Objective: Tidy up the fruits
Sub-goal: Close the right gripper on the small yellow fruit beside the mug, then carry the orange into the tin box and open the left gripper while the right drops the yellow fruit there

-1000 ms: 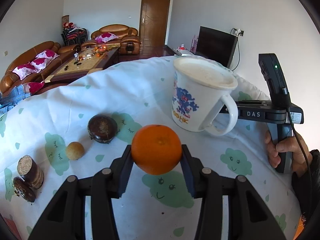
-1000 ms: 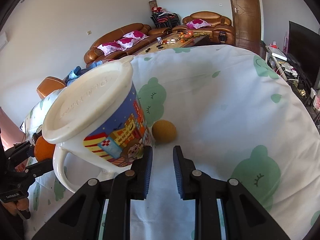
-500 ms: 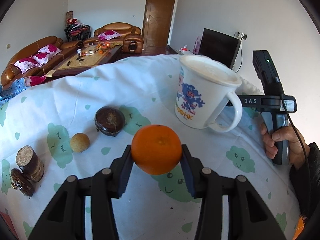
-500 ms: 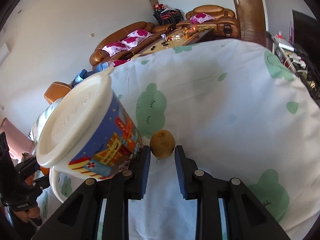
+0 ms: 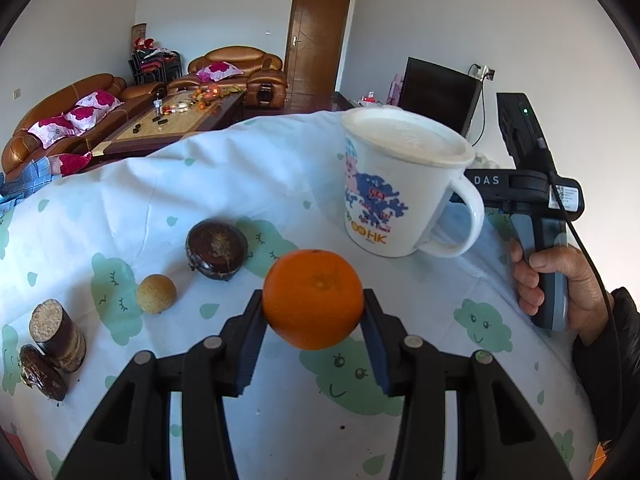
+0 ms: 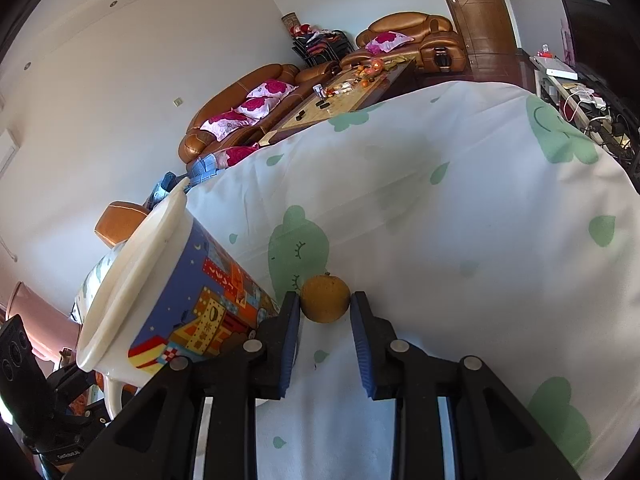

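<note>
Cloth-covered table [image 5: 248,176], mug [image 5: 396,196], probably fruits.

Bright daylight, soft shadows, sharp focus, heavy fisheye warping.

Left gripper [image 5: 313,308]: I see both pads pressed on an orange [image 5: 313,299], held clear above the cloth.
Table cloth [image 5: 168,184]: white, green cartoon print.
Mug [image 5: 394,192]: white, lidded, printed, handle facing right, beyond the orange.
Round tan fruit [image 5: 156,293]: left of the orange, on the cloth.
Dark round fruit [image 5: 216,249]: just behind the tan one.
Right hand [image 5: 560,288]: grips the other tool's handle, far right.
</note>
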Tool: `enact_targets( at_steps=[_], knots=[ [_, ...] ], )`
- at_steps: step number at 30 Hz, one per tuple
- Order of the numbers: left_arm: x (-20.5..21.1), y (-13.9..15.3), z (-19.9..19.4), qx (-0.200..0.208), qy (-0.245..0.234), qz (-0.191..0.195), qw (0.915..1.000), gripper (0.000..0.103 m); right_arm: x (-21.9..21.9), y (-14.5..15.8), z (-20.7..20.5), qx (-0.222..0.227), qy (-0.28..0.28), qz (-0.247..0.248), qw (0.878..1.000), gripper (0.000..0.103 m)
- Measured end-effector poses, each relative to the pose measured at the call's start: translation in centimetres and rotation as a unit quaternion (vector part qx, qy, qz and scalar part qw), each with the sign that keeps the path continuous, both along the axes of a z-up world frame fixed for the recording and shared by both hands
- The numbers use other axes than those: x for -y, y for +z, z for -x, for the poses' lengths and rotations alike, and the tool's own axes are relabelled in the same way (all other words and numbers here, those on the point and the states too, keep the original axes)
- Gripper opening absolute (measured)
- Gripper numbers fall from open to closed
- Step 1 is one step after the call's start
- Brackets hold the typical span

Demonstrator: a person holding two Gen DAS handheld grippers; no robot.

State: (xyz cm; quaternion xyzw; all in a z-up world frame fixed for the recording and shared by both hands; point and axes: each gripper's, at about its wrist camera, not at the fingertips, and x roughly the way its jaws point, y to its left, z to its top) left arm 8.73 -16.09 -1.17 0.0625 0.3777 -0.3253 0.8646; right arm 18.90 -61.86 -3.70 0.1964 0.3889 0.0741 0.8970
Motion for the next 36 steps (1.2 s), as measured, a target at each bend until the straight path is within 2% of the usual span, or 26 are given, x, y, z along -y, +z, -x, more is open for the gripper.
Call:
enact_targets(
  at_steps=[4, 8, 15, 19, 29, 36],
  knots=[
    [0.0, 0.1, -0.1, -0.002, 0.001, -0.001, 1.0, 0.048, -0.1, 0.2, 0.1, 0.001, -0.008, 0.006, 1.0, 0.027],
    [0.1, -0.2, -0.3, -0.007, 0.002, 0.0, 1.0, 0.048, 0.3, 0.8, 1.5, 0.011, -0.038, 0.04, 0.998, 0.027],
    [0.1, -0.1, -0.1, -0.007, 0.004, 0.004, 1.0, 0.048, 0.3, 2.6, 5.2, 0.039, -0.09, 0.109, 0.989, 0.027],
    [-0.2, 0.0, 0.3, -0.009, 0.009, 0.01, 0.9999, 0.048, 0.1, 3.2, 8.0, 0.045, -0.11, 0.111, 0.987, 0.027],
    [-2.5, 0.9, 4.2, -0.008, 0.029, 0.0, 0.9996, 0.048, -5.3, 3.9, 13.8, 0.055, -0.093, 0.119, 0.987, 0.027],
    [-6.6, 3.4, 8.4, 0.029, 0.06, -0.021, 0.9975, 0.048, -11.7, 5.8, 17.1, 0.083, -0.054, 0.111, 0.989, 0.027]
  ],
)
